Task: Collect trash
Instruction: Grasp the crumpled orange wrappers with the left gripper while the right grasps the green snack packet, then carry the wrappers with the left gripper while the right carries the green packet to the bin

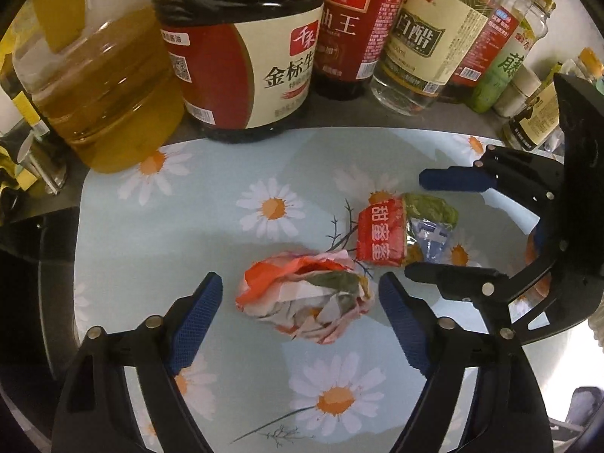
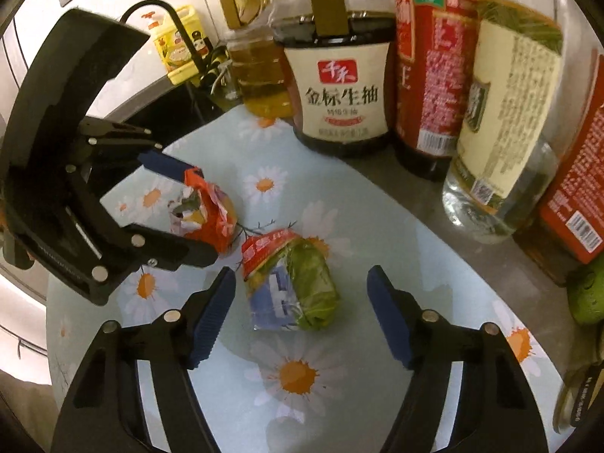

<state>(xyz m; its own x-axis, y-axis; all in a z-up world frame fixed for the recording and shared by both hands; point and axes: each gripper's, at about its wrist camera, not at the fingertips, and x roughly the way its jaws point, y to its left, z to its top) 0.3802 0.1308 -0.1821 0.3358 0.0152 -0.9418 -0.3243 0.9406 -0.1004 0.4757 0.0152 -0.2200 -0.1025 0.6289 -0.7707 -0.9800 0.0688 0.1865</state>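
The left gripper [image 1: 300, 296] is straddling the crumpled orange wrapper [image 1: 304, 296], pads apart and not touching it; the right gripper [image 2: 302, 302] is likewise bracketing the green-and-red packet [image 2: 288, 283]. Either could be squirting sideways, or the neighbouring grippers colliding, on the daisy-print mat [image 1: 211, 226] fronting crowded sauce bottles [image 1: 245, 60].

Surface and material findings, counter area.

Crumpled wrapper [image 1: 304, 294] at lower centre: creased glossy foil-plastic, paper-white inside. Folded packet [image 2: 290, 283]: shiny printed film. Daisy mat [image 1: 211, 226]: smooth, low sheen. Left gripper [image 1: 300, 324] and right gripper [image 2: 302, 313]: matt black plastic, ribbed blue pads, metal pins. Oil bottle [image 1: 102, 87], upper left: clear glossy plastic. Soy sauce bottle [image 2: 341, 90]: paper-look label.
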